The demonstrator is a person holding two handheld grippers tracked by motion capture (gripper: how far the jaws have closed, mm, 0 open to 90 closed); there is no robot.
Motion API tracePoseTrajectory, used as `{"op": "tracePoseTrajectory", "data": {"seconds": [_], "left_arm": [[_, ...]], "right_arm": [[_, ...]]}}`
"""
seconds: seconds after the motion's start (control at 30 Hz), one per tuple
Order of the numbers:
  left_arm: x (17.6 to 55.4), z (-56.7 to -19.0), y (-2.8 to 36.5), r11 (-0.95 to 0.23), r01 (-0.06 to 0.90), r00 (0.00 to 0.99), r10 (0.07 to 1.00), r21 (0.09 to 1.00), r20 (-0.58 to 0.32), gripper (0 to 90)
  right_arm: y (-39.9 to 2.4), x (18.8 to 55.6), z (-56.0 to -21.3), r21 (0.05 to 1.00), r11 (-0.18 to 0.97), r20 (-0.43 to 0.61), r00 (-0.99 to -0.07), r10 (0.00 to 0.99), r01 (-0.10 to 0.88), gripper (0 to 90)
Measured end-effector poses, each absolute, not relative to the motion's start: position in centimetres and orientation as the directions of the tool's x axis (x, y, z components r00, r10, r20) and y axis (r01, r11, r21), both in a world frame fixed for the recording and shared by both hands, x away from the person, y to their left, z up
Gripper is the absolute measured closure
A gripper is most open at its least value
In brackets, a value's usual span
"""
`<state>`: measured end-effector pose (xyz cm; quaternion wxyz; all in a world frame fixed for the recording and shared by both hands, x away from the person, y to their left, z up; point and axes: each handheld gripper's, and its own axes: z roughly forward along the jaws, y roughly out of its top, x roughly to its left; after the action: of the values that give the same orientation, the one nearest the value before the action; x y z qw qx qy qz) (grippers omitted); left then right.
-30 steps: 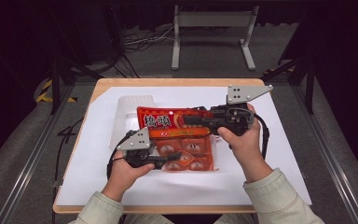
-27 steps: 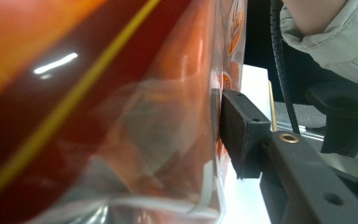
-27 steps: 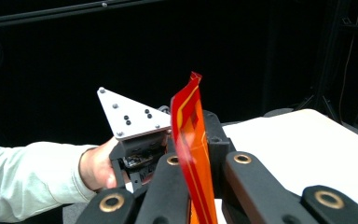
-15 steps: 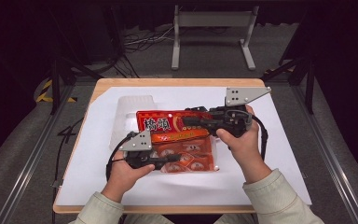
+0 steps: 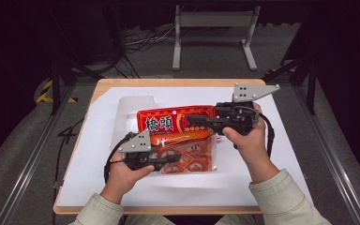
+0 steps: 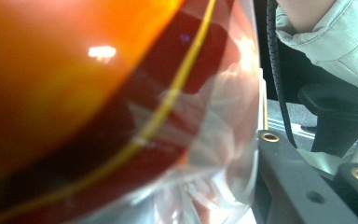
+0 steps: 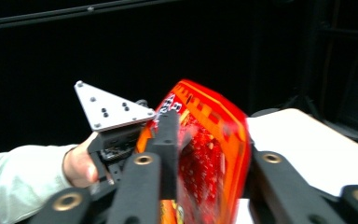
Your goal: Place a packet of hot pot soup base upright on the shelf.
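From up high, the red snack bag point(image 5: 178, 124) is lying on the white sheet point(image 5: 281, 154) that covers the bench point(image 5: 122, 84), pretty much dead centre, with a clear plastic tray point(image 5: 133, 105) poking out behind its far left corner. The left claw point(image 5: 171, 159) comes in over the bag's near see-through edge, and its jaws have just been closing with the bag between them; whether they actually bite I can't tell from up there. The right claw point(image 5: 192, 119) reaches across the top of the bag from the right, and its jaws have just been opening.

The left claw view is basically a wall of blurry orange and red wrapper point(image 6: 121, 116) jammed right up against the lens, crinkly clear film at the edge, one jaw alongside it. Looks pinched.

In the right claw view the bag point(image 7: 209, 149) stands between the two jaws, left pad on it, right jaw at its other edge. The other hand point(image 7: 79, 165) holds its claw behind.
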<state>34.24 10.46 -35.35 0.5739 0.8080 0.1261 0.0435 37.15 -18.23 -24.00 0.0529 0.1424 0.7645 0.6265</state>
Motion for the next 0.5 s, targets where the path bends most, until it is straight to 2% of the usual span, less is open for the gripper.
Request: {"op": "tracePoseTrajectory", "data": {"seconds": [0.1, 0.27, 0.5], "left_arm": [[34.4, -35.2, 10.7, -0.300, 0.158, 0.963, 0.256, 0.941, -0.080, 70.6], [34.7, -34.7, 10.9, -0.294, 0.153, 0.962, 0.264, 0.943, -0.074, 70.6], [35.2, -33.9, 11.3, -0.283, 0.159, 0.957, 0.278, 0.946, -0.077, 70.6]], "right_arm": [[-19.2, 36.8, -23.6, 0.977, 0.173, 0.057, -0.933, 0.356, 0.126, 61.1], [-21.1, 36.4, -23.3, 0.983, 0.155, 0.030, -0.911, 0.412, 0.103, 50.0], [-23.6, 35.9, -23.8, 0.980, 0.180, -0.013, -0.874, 0.486, 0.086, 43.1]]}}
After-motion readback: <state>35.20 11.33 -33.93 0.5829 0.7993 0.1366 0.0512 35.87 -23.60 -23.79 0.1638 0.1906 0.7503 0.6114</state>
